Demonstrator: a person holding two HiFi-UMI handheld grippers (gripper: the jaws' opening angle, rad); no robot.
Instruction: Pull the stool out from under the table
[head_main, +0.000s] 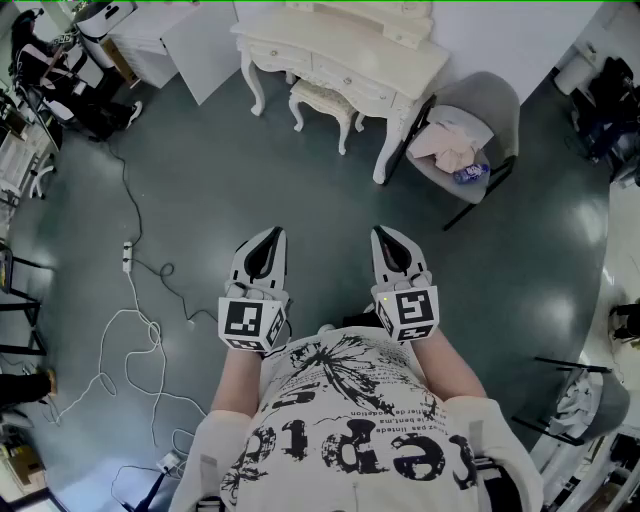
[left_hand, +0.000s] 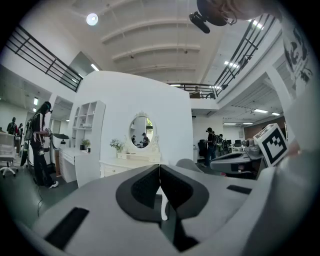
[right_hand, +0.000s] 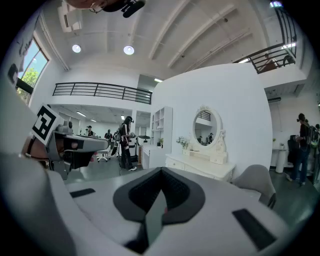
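Left gripper (head_main: 271, 234): the jaws are seen pressed together at the tips with nothing between them. It is held roughly level, just in front of the person's body.
Right gripper (head_main: 386, 233): its jaws are likewise closed and empty. It is held beside the left gripper, with a gap between the two.
Stool (head_main: 322, 98): the white cushioned stool is tucked partly under the dressing table (head_main: 405, 58), between its legs. It is well apart from both grippers and is not yet touched.
Surroundings: a grey chair (head_main: 488, 98) heaped with clothes stands just right of the table. A white cable (head_main: 128, 312) trails over the floor at the left.
Risk, grip: nothing can be taken while the jaws are closed. A hold on the soft cushion edge rather than the frame could probably slip.
Risk, pull: if the stool is drawn askew, a leg could catch a table leg. The table and its mirror (left_hand: 142, 131) could then be jolted.
Risk, path: the cable could be snagged if the stool is dragged leftward.
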